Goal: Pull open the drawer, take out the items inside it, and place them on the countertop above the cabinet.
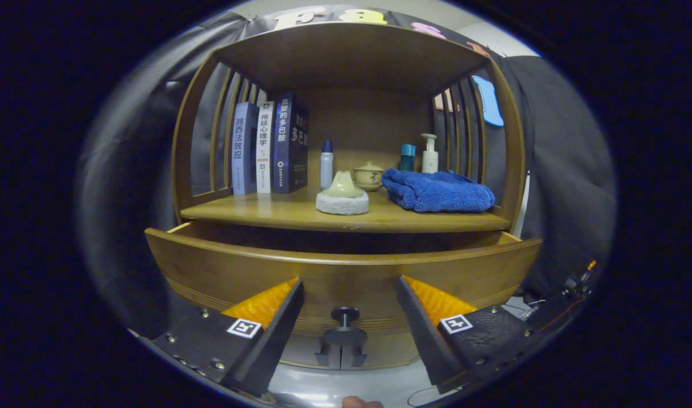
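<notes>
My tool (346, 306) stood wide open and held nothing, its two fingers (277, 323) spread to either side of the drawer's dark knob (345, 315), which sat between them and untouched. The drawer (221, 266) was pulled partway out of the wooden cabinet (504, 170); I could not see its inside. On the counter (266, 212) above it lay a blue towel (439, 191), with three books (266, 148) upright at the other end, and a pale cone on a white pad (342, 195) between them.
</notes>
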A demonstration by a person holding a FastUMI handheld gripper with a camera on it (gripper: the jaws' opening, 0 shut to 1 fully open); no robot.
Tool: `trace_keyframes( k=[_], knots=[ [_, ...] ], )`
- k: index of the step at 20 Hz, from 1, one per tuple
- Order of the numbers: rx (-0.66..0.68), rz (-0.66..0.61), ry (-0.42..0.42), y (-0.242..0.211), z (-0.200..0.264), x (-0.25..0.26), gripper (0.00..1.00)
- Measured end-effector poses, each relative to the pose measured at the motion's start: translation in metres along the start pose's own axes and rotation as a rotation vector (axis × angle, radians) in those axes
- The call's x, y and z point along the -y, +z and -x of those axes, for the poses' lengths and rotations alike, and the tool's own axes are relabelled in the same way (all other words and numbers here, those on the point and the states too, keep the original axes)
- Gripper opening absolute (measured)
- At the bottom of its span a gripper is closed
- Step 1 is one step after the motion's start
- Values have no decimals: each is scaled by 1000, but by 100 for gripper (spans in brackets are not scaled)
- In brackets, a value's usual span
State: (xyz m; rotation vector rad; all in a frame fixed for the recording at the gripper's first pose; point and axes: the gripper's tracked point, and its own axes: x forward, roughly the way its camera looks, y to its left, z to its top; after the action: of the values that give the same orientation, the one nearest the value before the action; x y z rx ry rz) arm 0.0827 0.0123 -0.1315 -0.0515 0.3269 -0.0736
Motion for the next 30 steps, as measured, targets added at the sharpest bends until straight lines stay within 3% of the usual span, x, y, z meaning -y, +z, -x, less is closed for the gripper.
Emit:
trace_keyframes(
  k=[30],
  knots=[
    [19,60,-25,9,-51,-5,99]
  ],
)
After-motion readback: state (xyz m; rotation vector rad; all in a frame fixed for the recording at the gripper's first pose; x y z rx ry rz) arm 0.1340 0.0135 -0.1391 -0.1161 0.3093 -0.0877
